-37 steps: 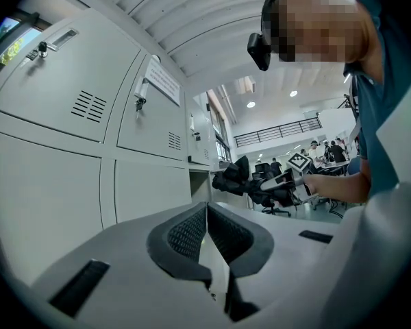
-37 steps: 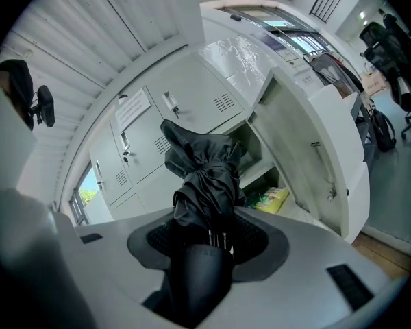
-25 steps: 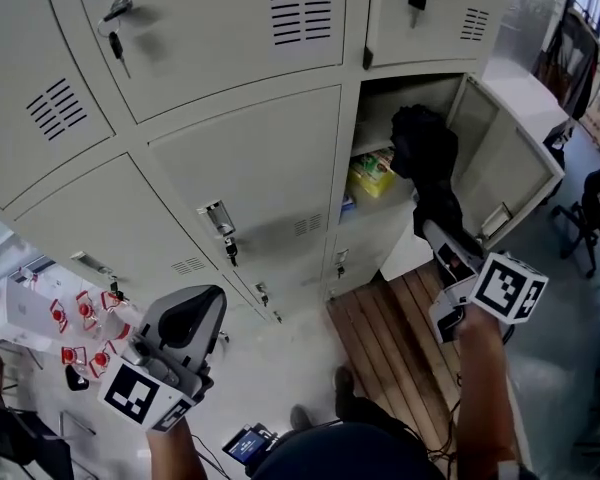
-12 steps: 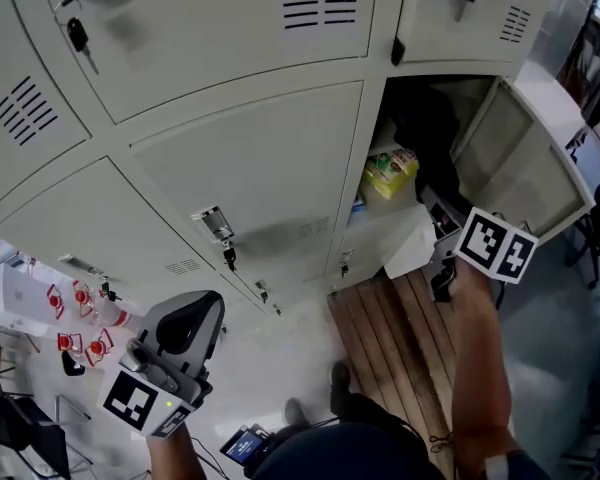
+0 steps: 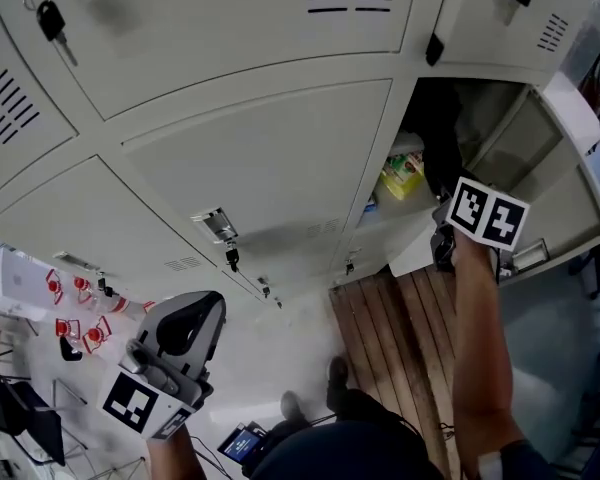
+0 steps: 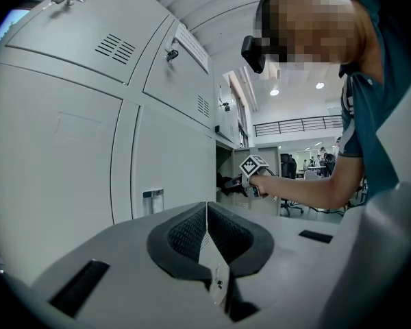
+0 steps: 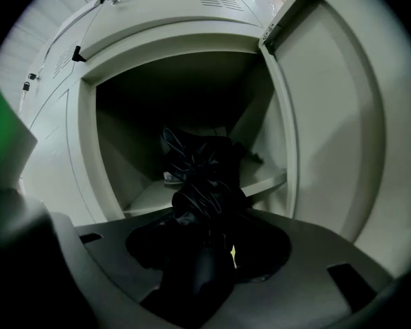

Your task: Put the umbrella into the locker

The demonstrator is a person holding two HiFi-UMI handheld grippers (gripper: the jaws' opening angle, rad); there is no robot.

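1. The right gripper point(image 7: 209, 244) has its two fingers pinching the black folded umbrella point(image 7: 204, 177). The dark fabric fills the whole gap between the pads.
2. From the jaws the umbrella points toward 12 o'clock. Its far end is already inside the open compartment point(image 7: 185, 88) of the locker point(image 5: 260, 168), over the shelf point(image 7: 151, 194). I cannot tell whether it touches the shelf.
3. In the head view this compartment is at 2 o'clock, and its door point(image 5: 565, 183) stands open toward 3 o'clock. A yellow-green packet point(image 5: 402, 176) lies in the compartment, just beside the umbrella at its 9 o'clock side.
4. The left gripper point(image 6: 206, 211) is at 7 o'clock in the head view, well apart from the open compartment. Its fingers are pressed together, with nothing between them.
5. The other locker doors are closed. A key point(image 5: 50, 20) hangs at 11 o'clock.
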